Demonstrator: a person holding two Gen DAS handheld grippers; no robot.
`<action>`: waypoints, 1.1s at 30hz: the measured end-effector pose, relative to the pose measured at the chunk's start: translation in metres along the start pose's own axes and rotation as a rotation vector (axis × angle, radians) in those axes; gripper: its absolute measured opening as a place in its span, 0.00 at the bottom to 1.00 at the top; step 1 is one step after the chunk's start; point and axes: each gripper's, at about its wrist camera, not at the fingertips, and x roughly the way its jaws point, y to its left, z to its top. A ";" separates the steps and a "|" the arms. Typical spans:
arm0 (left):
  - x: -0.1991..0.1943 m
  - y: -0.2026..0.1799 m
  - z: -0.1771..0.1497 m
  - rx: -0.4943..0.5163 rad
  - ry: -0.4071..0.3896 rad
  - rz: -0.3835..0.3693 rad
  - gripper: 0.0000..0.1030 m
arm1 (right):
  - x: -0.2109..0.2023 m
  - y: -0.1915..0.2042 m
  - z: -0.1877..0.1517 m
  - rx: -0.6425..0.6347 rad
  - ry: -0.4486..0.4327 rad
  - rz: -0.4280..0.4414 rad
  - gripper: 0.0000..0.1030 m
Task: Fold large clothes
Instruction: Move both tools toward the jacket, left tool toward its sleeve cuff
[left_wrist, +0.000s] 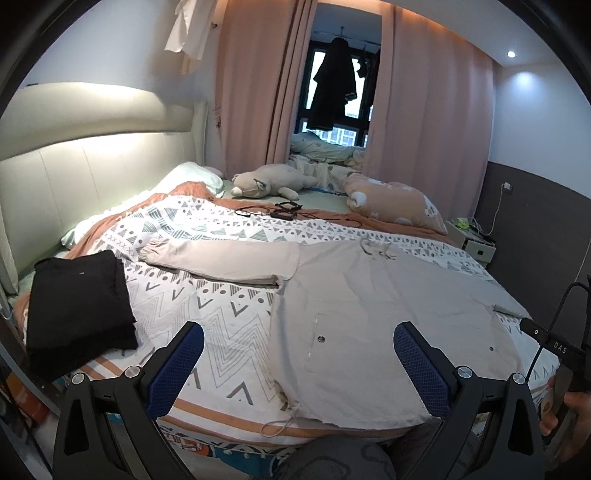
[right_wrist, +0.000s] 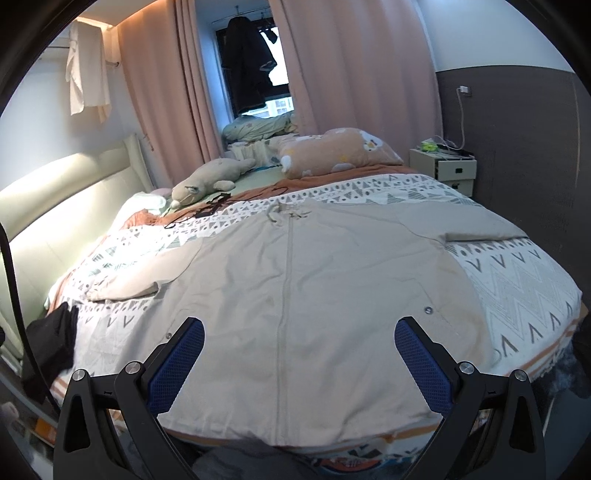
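Two grippers hover above the near edge of the bed, each with its blue-padded jaws spread wide and holding nothing: the left gripper (left_wrist: 298, 363) over the jacket's left front panel, the right gripper (right_wrist: 299, 363) over its zipper line. The beige jacket (right_wrist: 314, 280) lies flat and front-up on the patterned bedspread (left_wrist: 207, 314), hem at the near edge of the bed and collar pointing away toward the curtains, so its long axis runs from the person toward the window. One sleeve (left_wrist: 221, 264) stretches out sideways toward the headboard; the other sleeve (right_wrist: 476, 225) reaches toward the bed's opposite side, its end out of sight. A hem drawstring (left_wrist: 277, 424) trails loose at the near corner.

Left of the jacket, apart from it, a folded black garment (left_wrist: 79, 301) sits near the bed edge. Beyond the collar lie tangled black cables (left_wrist: 277, 212), a plush toy (left_wrist: 273, 182) and a peach pillow (left_wrist: 395, 203). A nightstand (right_wrist: 443, 170) stands at the far wall.
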 end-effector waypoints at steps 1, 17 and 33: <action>0.005 0.004 0.003 -0.007 0.002 0.011 1.00 | 0.007 0.005 0.004 -0.006 0.000 0.008 1.00; 0.114 0.086 0.054 -0.130 0.095 0.151 1.00 | 0.124 0.110 0.062 -0.009 0.034 0.158 1.00; 0.234 0.181 0.093 -0.342 0.250 0.170 0.79 | 0.264 0.209 0.073 -0.040 0.208 0.256 0.95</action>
